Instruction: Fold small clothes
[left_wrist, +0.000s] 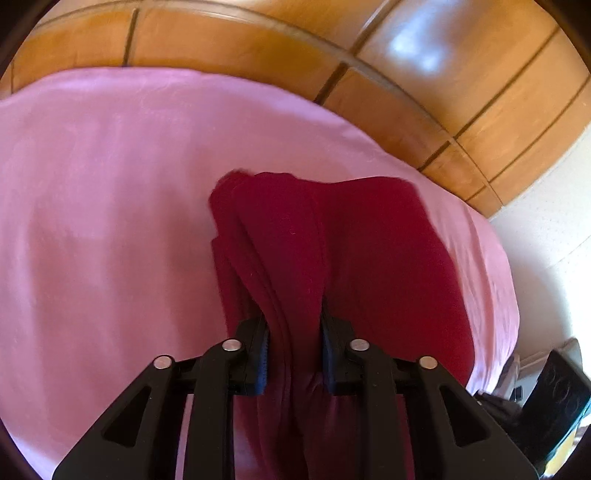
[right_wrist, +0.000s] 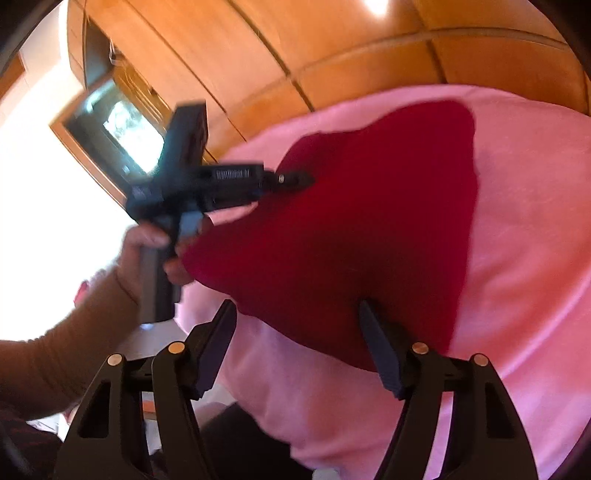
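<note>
Left tool (left_wrist: 295, 354): clamped on bunched dark red knit garment (left_wrist: 332, 240); slippage risked.
Right tool (right_wrist: 295, 332): spread at garment's edge, near pink-sheeted bed (right_wrist: 517, 258) edge; mis-grip possible.

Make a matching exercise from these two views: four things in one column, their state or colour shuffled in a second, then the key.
Things:
1. left claw
2. right claw
3. dark red garment
4. bed cover

States:
A. pink, spread beneath the garment
B. jaws apart, garment's near edge between them, not pinched
C. bunched into folds, lifted at one edge
D. shut on a fold of cloth

Pairs: 1-D, 2-B, 3-C, 4-A
</note>
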